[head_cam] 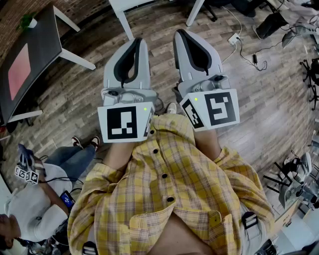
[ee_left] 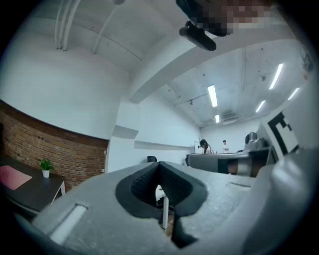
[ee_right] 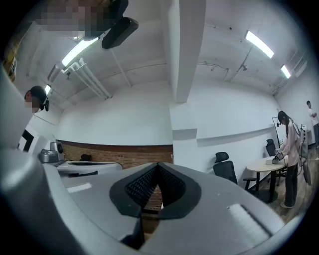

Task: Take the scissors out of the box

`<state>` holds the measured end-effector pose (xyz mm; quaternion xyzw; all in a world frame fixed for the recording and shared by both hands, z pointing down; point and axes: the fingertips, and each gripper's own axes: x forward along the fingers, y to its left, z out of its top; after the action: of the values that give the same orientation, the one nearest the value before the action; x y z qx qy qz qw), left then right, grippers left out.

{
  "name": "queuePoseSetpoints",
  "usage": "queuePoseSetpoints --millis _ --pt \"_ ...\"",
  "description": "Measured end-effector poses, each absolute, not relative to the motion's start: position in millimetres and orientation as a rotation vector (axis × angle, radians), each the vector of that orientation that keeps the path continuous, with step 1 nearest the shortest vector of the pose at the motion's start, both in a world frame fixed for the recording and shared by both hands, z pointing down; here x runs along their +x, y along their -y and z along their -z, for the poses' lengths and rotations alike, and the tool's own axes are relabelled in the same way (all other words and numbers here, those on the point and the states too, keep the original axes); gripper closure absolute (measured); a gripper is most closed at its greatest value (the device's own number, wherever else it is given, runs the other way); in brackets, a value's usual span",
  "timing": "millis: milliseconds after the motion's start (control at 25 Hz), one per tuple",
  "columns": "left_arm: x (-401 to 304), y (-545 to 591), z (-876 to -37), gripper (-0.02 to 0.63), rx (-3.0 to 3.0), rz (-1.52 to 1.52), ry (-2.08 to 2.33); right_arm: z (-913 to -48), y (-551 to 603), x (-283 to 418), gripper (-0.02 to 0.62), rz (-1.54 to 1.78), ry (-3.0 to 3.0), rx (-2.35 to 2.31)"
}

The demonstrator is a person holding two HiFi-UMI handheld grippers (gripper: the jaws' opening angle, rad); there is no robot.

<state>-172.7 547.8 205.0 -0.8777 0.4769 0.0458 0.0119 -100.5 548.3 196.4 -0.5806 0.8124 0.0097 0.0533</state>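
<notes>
Neither scissors nor a box appears in any view. In the head view I hold both grippers side by side in front of a yellow plaid shirt (head_cam: 169, 184), pointing level away from the body over the wood floor. My left gripper (head_cam: 137, 42) has its tips together and nothing between them; the left gripper view shows its black pads (ee_left: 149, 182) meeting at the tip of the left gripper (ee_left: 159, 167). My right gripper (head_cam: 180, 34) is likewise shut and empty, and in the right gripper view its tips touch (ee_right: 158, 167).
A dark table (head_cam: 37, 47) with a pink mat stands at the left, white table legs (head_cam: 119, 15) at the top. Another person (head_cam: 35, 204) sits at the lower left. Cables and a power strip (head_cam: 233, 38) lie on the floor. A round table (ee_right: 269, 167) and office chair (ee_right: 227, 174) are ahead right.
</notes>
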Motion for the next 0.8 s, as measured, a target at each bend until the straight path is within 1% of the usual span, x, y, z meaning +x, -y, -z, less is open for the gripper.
queuePoseSetpoints --millis 400,800 --pt "-104.4 -546.7 -213.0 0.605 -2.669 -0.126 -1.582 -207.4 -541.2 -29.4 0.592 -0.036 -2.524 -1.693" --pt "-89.4 -524.2 -237.0 0.605 -2.584 -0.074 -1.708 -227.9 -515.9 11.2 0.591 0.033 -2.534 -1.637"
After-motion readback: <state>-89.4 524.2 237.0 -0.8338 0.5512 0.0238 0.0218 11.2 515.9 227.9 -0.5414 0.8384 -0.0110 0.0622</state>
